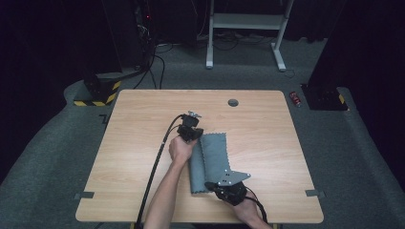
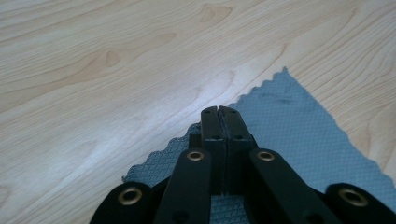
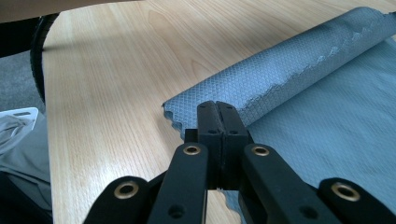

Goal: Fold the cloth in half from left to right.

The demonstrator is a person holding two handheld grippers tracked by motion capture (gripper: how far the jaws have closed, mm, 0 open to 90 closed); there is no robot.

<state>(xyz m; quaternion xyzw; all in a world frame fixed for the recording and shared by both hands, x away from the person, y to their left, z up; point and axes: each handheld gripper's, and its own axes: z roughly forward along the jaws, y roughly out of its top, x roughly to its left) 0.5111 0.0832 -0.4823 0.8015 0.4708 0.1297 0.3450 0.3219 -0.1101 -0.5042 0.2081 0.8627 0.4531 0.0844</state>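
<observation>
Left gripper (image 2: pixel 218 111) jaws pressed together on the cloth (image 2: pixel 299 140) corner; right gripper (image 3: pixel 217 106) likewise, cloth edge pinched, fold just beyond.

Wooden table (image 1: pixel 143 143), white frame (image 1: pixel 243 21), red can (image 1: pixel 296 98) on carpet

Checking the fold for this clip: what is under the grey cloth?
The wooden table lies bare around the grey cloth, which rests on it. One long edge is rolled over, covering the layer beneath. Anything else underneath is hidden.
</observation>
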